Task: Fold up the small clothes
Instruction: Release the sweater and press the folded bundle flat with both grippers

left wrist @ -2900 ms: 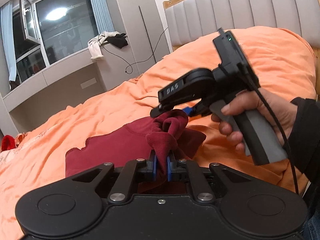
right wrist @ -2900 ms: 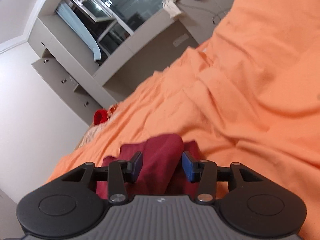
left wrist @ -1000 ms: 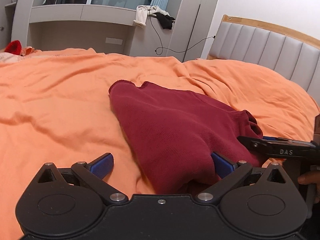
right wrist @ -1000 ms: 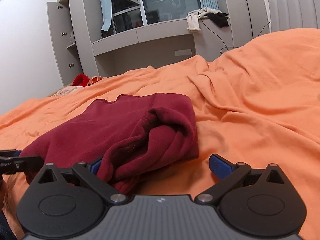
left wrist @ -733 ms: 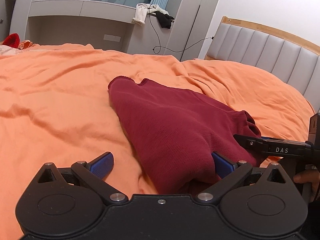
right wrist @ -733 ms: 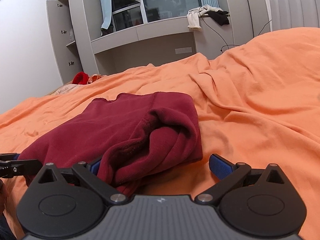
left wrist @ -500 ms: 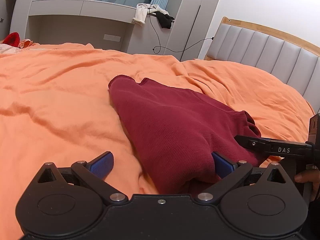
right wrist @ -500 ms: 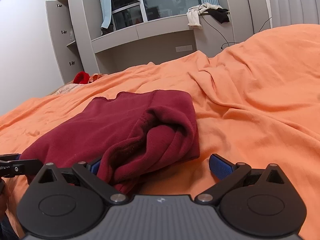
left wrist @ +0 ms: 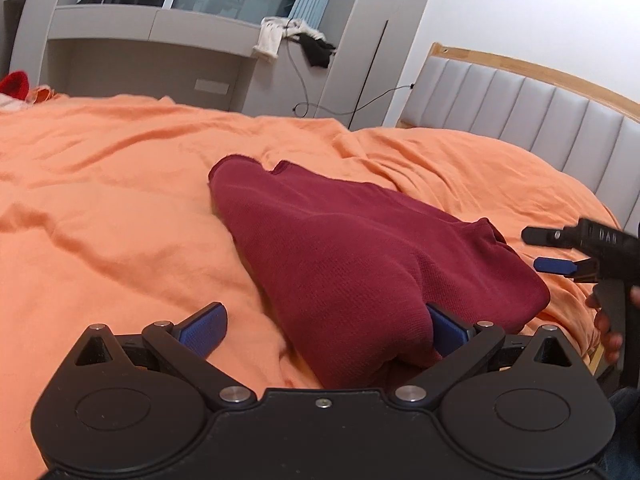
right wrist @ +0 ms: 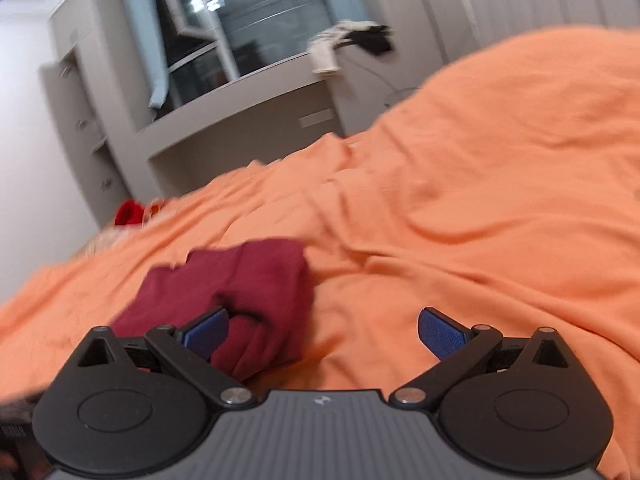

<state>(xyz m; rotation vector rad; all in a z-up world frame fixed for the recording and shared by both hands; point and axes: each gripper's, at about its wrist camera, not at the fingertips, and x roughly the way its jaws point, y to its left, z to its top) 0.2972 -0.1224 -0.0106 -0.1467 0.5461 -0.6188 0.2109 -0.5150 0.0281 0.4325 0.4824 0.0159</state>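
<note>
A: Where's the garment?

B: The maroon top (left wrist: pixel 352 264) lies folded over on the orange bed cover (left wrist: pixel 100 200), near the middle of the bed, its thick folded end nearest both tools.

A: And the claws?

B: The left claw (left wrist: pixel 324 326) is spread wide, gripping nothing; the near end of the cloth sits between its pads, against the right one. The right claw (right wrist: pixel 324 330) is also spread apart and empty, just off the top's right side; that view is blurred.

A: So which step?

B: I'd judge one fold is laid and released. The bundle looks lumpy at the near end. The next move probably calls for pinching that near edge with both claws and carrying it toward the far hem, or smoothing first.
</note>
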